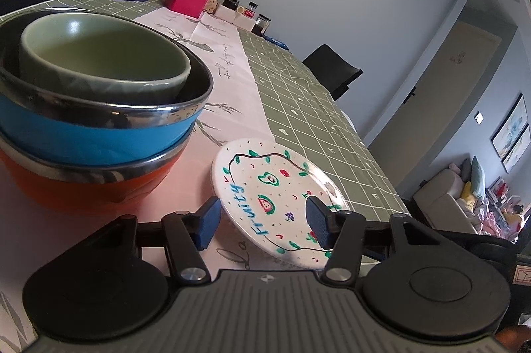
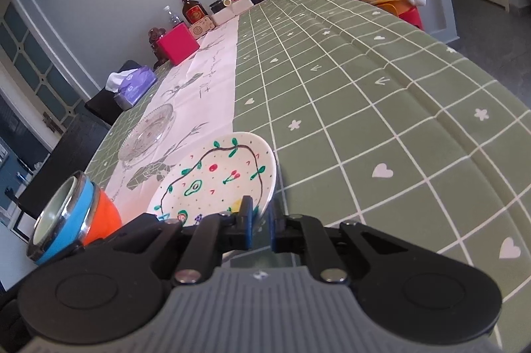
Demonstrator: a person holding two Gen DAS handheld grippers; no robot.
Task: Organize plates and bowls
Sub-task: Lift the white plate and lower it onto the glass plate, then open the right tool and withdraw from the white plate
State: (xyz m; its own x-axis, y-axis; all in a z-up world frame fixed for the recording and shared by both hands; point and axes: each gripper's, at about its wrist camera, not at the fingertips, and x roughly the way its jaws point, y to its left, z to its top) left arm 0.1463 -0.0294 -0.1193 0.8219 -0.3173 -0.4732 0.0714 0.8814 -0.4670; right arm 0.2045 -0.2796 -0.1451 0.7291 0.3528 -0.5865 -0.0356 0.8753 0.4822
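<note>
- My right gripper (image 2: 260,221) is pinching the near rim of the painted plate (image 2: 219,177); the blue pads are pressed together on the plate's edge, with the rim showing between them.
- My left gripper (image 1: 262,221) is hanging spread, one pad just off the plate's left edge and the other over its painted face. Neither pad seems to be pressing on the plate (image 1: 278,197), so I am judging that it is gripping nothing.
- The plate is lying on the pale runner (image 2: 212,64), at the border with the green checked tablecloth (image 2: 381,107), near my end of the table.
- Just to the left of the plate, the bowl stack is already standing: the green bowl (image 1: 103,54) is sitting inside the blue bowl (image 1: 99,133), which is sitting inside the orange bowl (image 1: 83,187). I am taking the bowl part as done, as far as these views show.
- Farther up the runner, a clear glass plate (image 2: 147,133) is lying alone, well apart from the painted one. I am judging that the plates are what remains: the two are not yet together.
- At the far end, the pink box (image 2: 177,44), the bottle (image 2: 190,7) and the tissue pack (image 2: 136,80) are standing clear of my work.
</note>
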